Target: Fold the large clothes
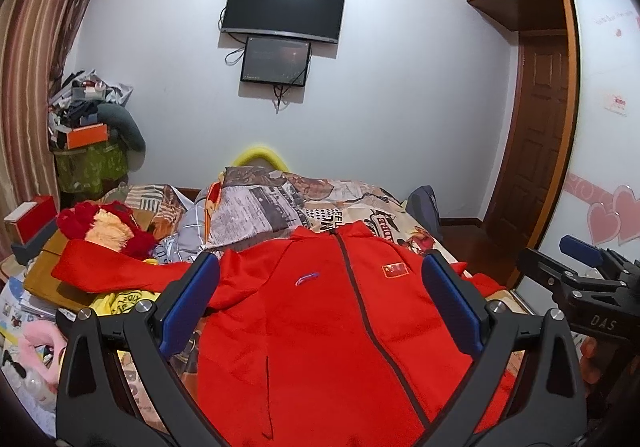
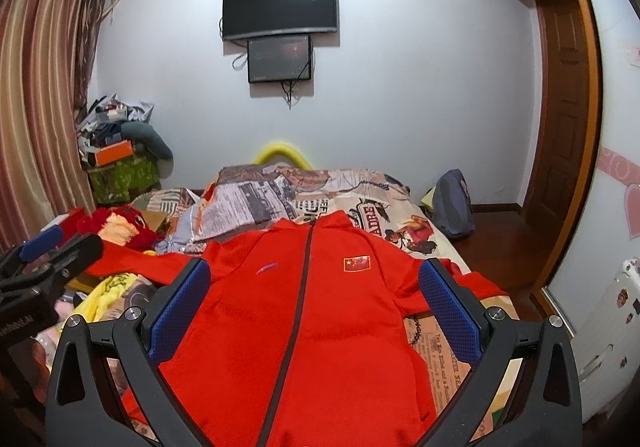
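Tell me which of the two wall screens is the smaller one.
The lower screen, mounted directly beneath the wide black TV. It is narrower, shows a dim reddish image, and has cables dangling below it.

The large red zip-front fabric jacket (image 1: 320, 311) (image 2: 296, 307) lies flat, front side up, spread over the bed. Its dark zipper is closed, running from the collar at 12 o'clock down toward 6 o'clock. A small red flag patch with yellow stars sits at about 1 o'clock of the chest, a thin pale logo at 11 o'clock. One sleeve stretches out toward 9 o'clock, the other reaches toward 3 o'clock. The cloth looks mostly smooth, with light creases.
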Motion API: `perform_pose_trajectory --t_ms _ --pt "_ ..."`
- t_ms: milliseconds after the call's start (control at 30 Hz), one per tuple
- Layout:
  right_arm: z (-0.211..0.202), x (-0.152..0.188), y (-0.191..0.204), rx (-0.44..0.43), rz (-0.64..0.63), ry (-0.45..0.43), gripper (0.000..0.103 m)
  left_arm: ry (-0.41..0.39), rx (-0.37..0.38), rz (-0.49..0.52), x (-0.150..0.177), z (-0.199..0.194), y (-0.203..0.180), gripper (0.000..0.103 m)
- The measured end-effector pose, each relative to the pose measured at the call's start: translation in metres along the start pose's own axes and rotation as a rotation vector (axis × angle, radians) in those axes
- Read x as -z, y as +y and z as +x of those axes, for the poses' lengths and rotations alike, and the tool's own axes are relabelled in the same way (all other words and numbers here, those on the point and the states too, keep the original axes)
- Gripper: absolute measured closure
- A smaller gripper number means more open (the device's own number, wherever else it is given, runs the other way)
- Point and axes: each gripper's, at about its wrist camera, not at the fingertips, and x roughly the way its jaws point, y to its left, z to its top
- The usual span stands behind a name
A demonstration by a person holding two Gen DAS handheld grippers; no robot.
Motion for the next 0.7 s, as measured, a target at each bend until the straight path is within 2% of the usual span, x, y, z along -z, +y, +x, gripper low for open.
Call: perform_pose_trajectory --t_ms 133,333,367,467,600,700 --pt "0.028 -0.003 -0.004 0.019 -0.011 0.022 0.0 0.024 -0.042 -0.019 -0.011 0.034 0.023 0.001" --pt "0.072 -0.011 -0.008 0.028 -0.03 0.051 0.0 0.086 -0.217 -0.024 -0.02 0.091 0.074 0.001" --pt "0.081 -0.011 -0.009 0.038 -0.038 0.058 0.0 0.114 -0.237 -0.03 -0.018 0.105 0.086 0.002" --pt "0.11 -0.009 -0.01 0.073 -0.063 0.109 0.0 0.205 -0.223 -0.102 -0.007 0.143 0.12 0.002" --pt "0.15 0.0 -0.016 0.047 -0.046 0.214 0.0 0.351 -0.277 -0.233 0.018 0.193 0.176 0.002" --pt "0.183 0.007 -0.017 0.046 -0.04 0.294 0.0 0.474 -0.258 -0.344 0.038 0.225 0.219 0.002"
